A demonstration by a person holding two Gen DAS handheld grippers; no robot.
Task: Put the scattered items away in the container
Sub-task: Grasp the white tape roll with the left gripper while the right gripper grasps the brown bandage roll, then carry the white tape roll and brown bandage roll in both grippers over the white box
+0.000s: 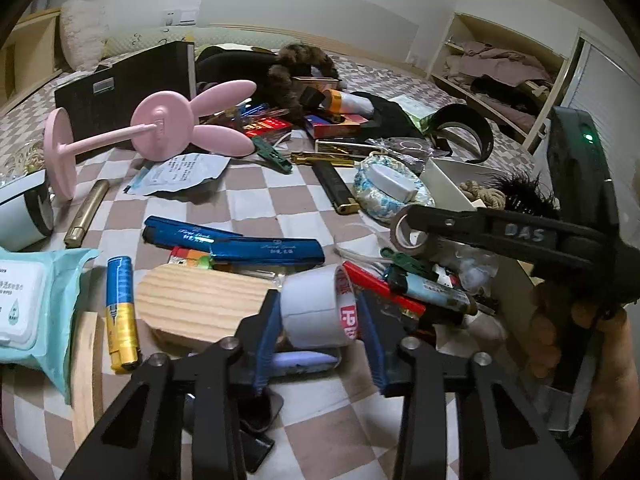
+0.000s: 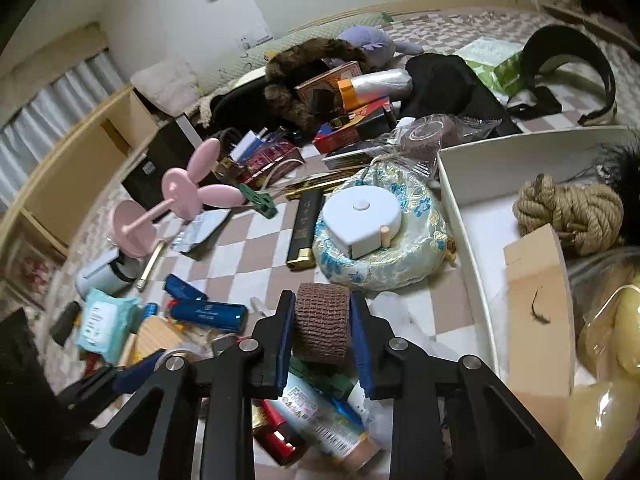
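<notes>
My left gripper (image 1: 319,322) is shut on a white tape roll (image 1: 310,308) with a red printed rim, held just above the clutter on the checkered bed. My right gripper (image 2: 322,334) is shut on a brown woven bandage roll (image 2: 322,326). In the left wrist view this brown roll (image 1: 412,229) hangs at the tip of the right gripper's black arm, just left of the white container (image 1: 442,184). The white container (image 2: 454,196) lies to the right of the right gripper. It holds a coil of rope (image 2: 568,210), a wooden piece (image 2: 536,312) and black feathers.
Scattered on the bed are a pink rabbit-eared stand (image 1: 160,132), a wet-wipes pack (image 1: 28,304), blue cases (image 1: 240,244), an oval wooden block (image 1: 200,300), a white tape measure (image 2: 360,216) on a patterned cushion, and a black box (image 1: 128,84). A hand (image 1: 560,340) grips the right tool.
</notes>
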